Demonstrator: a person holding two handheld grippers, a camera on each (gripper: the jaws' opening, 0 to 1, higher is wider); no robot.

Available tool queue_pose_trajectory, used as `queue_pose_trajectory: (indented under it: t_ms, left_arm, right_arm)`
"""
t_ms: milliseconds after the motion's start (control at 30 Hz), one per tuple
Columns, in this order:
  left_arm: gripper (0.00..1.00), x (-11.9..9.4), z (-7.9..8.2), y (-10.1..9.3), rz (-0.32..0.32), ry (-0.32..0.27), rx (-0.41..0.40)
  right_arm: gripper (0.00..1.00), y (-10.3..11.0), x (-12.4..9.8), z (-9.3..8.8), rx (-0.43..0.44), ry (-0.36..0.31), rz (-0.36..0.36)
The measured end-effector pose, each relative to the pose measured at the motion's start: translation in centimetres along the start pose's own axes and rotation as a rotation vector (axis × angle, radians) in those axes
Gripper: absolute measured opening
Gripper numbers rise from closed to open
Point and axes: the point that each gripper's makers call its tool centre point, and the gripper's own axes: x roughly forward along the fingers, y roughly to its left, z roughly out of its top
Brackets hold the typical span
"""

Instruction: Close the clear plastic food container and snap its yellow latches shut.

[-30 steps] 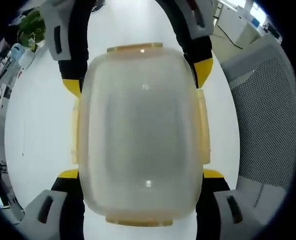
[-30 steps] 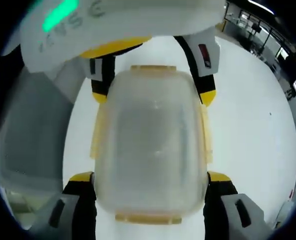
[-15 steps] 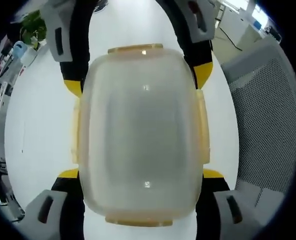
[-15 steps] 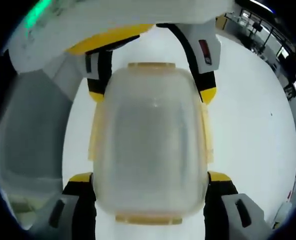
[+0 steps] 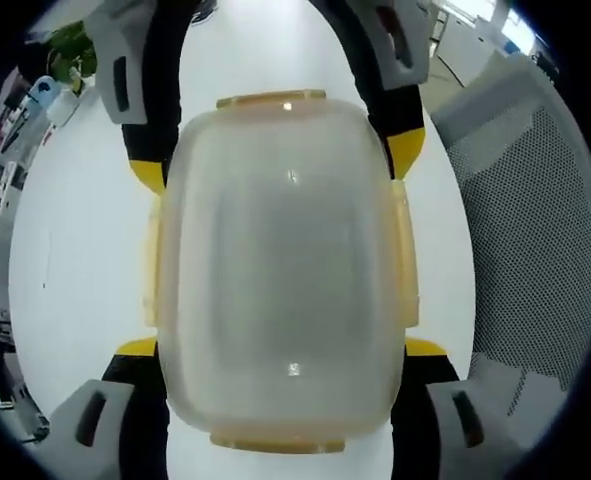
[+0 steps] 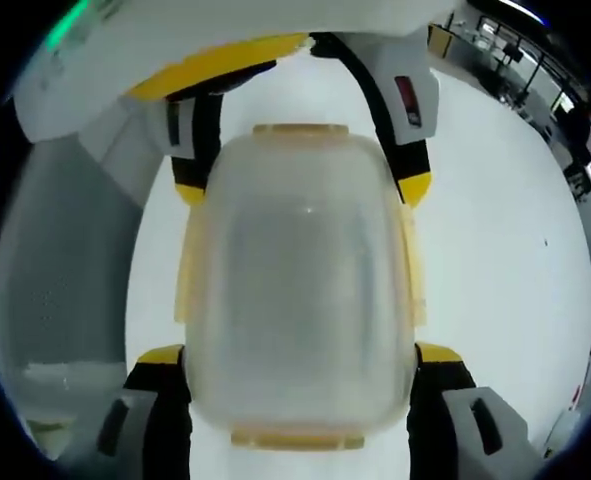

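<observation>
The clear plastic container [image 5: 280,270] hangs over a white table, its frosted broad face toward the camera. Pale yellow latches [image 5: 407,255] lie along all its edges. My left gripper [image 5: 280,348] clamps its near end, a yellow-tipped jaw on each side. The right gripper [image 5: 276,162] clamps the far end the same way. In the right gripper view the container [image 6: 300,290] sits between my right gripper [image 6: 297,353] below and the left gripper [image 6: 302,188] above. Whether the latches [image 6: 185,270] are snapped down I cannot tell.
The white table [image 5: 75,250] spreads under the container. A grey mesh chair [image 5: 535,230] stands close on the right in the left gripper view, and the chair [image 6: 65,280] appears on the left in the right gripper view. A plant [image 5: 70,45] and shelves sit far back.
Both views have shifted a little with the hands. The container stays clamped at both ends in the same pose.
</observation>
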Motion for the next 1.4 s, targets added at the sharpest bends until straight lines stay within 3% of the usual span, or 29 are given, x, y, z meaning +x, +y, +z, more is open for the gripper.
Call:
queue_pose_trajectory:
  t_ms: [767, 1067, 1400]
  left_arm:
    - [0.95, -1.4, -5.8, -0.1, -0.003, 0.000, -0.003]
    - [0.95, -1.7, -6.9, -0.1, -0.001, 0.002, -0.018]
    - [0.95, -1.6, -6.9, -0.1, -0.005, 0.011, -0.015]
  right_arm:
    - [0.92, -0.2, 1.9, 5.5, 0.011, -0.005, -0.003]
    - [0.92, -0.3, 2.3, 6.7, -0.005, -0.005, 0.003]
    - [0.92, -0.2, 2.2, 6.7, -0.004, -0.012, 0.003]
